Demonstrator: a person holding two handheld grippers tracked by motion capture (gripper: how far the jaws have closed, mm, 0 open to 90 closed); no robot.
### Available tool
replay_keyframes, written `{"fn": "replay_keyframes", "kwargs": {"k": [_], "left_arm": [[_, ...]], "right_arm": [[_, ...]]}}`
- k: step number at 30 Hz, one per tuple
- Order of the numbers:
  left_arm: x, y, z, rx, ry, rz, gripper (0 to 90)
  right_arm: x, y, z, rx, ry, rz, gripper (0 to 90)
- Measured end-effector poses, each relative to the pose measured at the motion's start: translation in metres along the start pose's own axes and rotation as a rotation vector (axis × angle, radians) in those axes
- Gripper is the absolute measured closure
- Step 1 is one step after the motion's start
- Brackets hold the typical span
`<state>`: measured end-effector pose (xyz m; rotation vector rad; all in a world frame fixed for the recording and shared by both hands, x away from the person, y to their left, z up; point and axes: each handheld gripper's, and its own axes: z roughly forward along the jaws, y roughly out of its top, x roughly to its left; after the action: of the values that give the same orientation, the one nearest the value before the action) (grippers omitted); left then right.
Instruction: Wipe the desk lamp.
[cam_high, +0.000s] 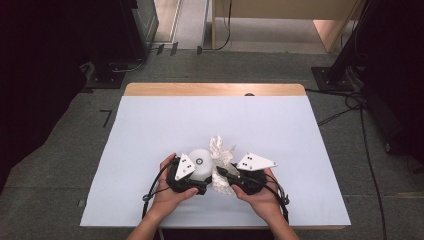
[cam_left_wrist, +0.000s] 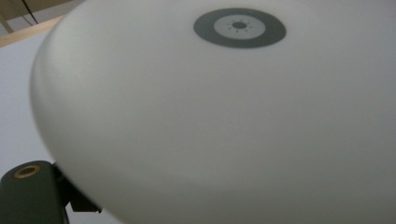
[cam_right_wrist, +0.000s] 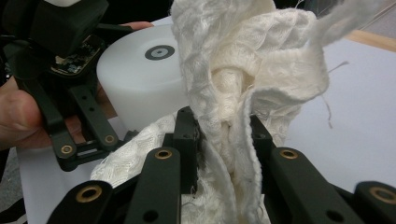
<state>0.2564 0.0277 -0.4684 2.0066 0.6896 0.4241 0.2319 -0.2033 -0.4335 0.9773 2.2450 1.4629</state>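
Note:
A white round canister (cam_high: 201, 161) with a grey ring on its top stands on the white table cover (cam_high: 150, 130) near the front. My left gripper (cam_high: 202, 175) is shut on it from the left. In the left gripper view the canister (cam_left_wrist: 210, 116) looms close, with one black jaw against its lower left side. A crumpled white waffle-weave cloth (cam_high: 220, 150) rises just right of the canister. My right gripper (cam_right_wrist: 224, 135) is shut on a bunched fold of the cloth (cam_right_wrist: 252, 60). The right gripper view also has the canister (cam_right_wrist: 140, 79) and the left gripper's fingers (cam_right_wrist: 93, 121) beside the cloth.
The wooden table edge (cam_high: 215, 89) runs along the back of the white cover. Black stands (cam_high: 115, 75) and cables (cam_high: 360, 105) sit on the grey floor around the table. A pale wooden cabinet (cam_high: 280, 20) stands far behind.

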Motion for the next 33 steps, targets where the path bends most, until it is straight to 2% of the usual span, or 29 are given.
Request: {"fn": "replay_keyframes", "kwargs": {"k": [1, 2, 3, 6, 9, 12, 14, 15, 16, 18, 24, 27, 30, 33], "left_arm": [[0.0, 0.001, -0.002, -0.017, -0.03, 0.0, 8.4], [0.0, 0.001, -0.002, -0.017, -0.03, 0.0, 8.4], [-0.001, 0.003, -0.006, -0.044, -0.074, 0.009, 8.4], [-0.003, 0.006, -0.005, -0.038, -0.048, 0.032, 8.4], [0.001, 0.002, -0.002, -0.025, -0.018, 0.017, 8.3], [0.008, -0.001, 0.001, -0.008, 0.054, 0.008, 8.2], [0.014, -0.004, 0.001, -0.007, 0.077, -0.016, 8.1], [0.014, -0.004, 0.001, -0.007, 0.077, -0.016, 8.1], [0.02, -0.006, 0.001, -0.009, 0.083, -0.047, 8.0], [0.023, -0.007, 0.0, -0.021, 0.08, -0.062, 7.7], [0.026, -0.007, -0.004, -0.031, 0.093, -0.085, 1.7], [0.027, -0.006, -0.007, -0.039, 0.104, -0.093, 1.6], [0.026, -0.005, -0.015, -0.073, 0.108, -0.11, 1.2], [0.023, -0.003, -0.02, -0.079, 0.14, -0.119, 1.3]], "right_arm": [[0.0, 0.0, 0.0, 0.003, -0.002, 0.011, 72.8], [0.0, 0.0, 0.0, 0.003, -0.002, 0.011, 72.8], [-0.004, -0.002, 0.001, 0.007, -0.011, 0.02, 72.8], [-0.01, -0.006, 0.003, 0.01, -0.007, 0.043, 72.8], [-0.014, -0.009, 0.005, 0.017, -0.03, 0.061, 72.6], [-0.02, -0.013, 0.006, 0.027, -0.055, 0.078, 72.5], [-0.024, -0.015, 0.006, 0.03, -0.07, 0.102, 72.3], [-0.024, -0.015, 0.006, 0.03, -0.07, 0.102, 72.3], [-0.027, -0.016, 0.005, 0.028, -0.079, 0.11, 72.3], [-0.029, -0.017, 0.004, 0.028, -0.086, 0.121, 72.2], [-0.031, -0.018, 0.004, 0.031, -0.085, 0.126, 72.1], [-0.031, -0.018, 0.004, 0.031, -0.083, 0.128, 71.9], [-0.034, -0.019, 0.004, 0.033, -0.086, 0.128, 71.8], [-0.035, -0.018, 0.004, 0.031, -0.087, 0.134, 71.8]]}}
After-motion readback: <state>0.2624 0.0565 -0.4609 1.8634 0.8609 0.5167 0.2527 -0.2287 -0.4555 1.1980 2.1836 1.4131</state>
